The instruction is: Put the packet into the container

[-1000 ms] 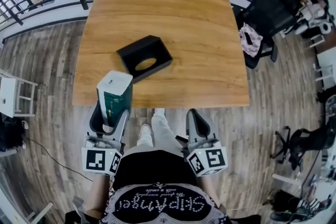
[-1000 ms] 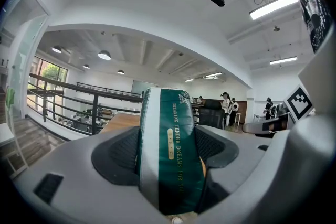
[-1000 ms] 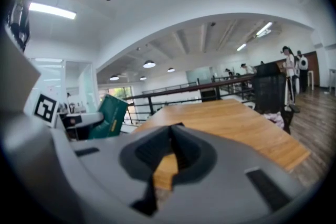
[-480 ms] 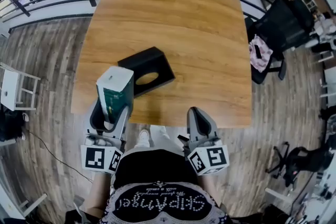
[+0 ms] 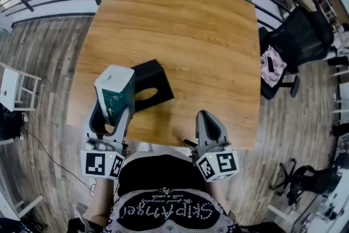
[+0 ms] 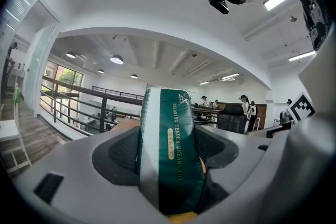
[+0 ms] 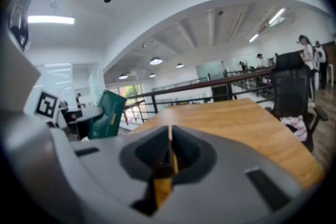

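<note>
The left gripper point(image 5: 110, 117) pinches the green packet point(image 5: 115, 91) upright in its fingers, near the black container point(image 5: 154, 78) on the counter point(image 5: 185, 24). The right gripper point(image 5: 209, 120) has its fingers pressed together, empty. The carrying step seems in hand; next the packet likely must go over the opening.

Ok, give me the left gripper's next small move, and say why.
Probably ease the packet forward and a little right, over the container and its oval opening. The left gripper is shut on the packet, holding it upright above the near edge of the table. The black container lies just beyond, with its opening facing up.
</note>
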Demonstrator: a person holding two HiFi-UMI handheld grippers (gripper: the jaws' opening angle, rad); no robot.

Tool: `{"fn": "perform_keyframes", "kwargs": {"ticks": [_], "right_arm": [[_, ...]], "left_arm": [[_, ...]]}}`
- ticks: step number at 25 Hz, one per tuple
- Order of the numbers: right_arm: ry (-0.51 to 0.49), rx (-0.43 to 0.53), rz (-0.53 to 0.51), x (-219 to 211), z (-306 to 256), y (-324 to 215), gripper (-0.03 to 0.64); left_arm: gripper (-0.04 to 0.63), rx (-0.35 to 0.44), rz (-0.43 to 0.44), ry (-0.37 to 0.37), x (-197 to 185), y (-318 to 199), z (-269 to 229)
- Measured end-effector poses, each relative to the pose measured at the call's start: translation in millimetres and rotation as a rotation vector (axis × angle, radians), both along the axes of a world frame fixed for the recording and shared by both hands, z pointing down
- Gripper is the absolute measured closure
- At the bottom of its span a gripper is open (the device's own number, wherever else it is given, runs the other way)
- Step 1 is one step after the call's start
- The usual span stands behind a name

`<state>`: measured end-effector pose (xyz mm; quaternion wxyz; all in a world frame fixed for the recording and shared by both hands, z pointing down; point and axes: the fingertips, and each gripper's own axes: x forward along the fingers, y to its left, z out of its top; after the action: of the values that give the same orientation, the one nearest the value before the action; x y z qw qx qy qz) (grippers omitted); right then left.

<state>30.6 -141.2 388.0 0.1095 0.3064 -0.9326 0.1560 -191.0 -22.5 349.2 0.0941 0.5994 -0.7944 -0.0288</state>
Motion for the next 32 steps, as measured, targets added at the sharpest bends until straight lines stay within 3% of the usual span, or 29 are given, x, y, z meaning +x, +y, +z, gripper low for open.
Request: {"fn": "perform_keyframes", "kwargs": {"ticks": [12, 32], "right_arm": [[-0.013, -0.030, -0.033, 7.8, 9.9, -33.8, 0.577], [-0.020, -0.027, 0.020, -13.9, -5.8, -13.2, 0.577]], "left_arm": [[0.245, 0.004, -0.087, -0.031, -1.9, -15.6, -8.8], [0.245, 0.015, -0.016, -0.032, -26.4, -10.5, -23.8]]}}
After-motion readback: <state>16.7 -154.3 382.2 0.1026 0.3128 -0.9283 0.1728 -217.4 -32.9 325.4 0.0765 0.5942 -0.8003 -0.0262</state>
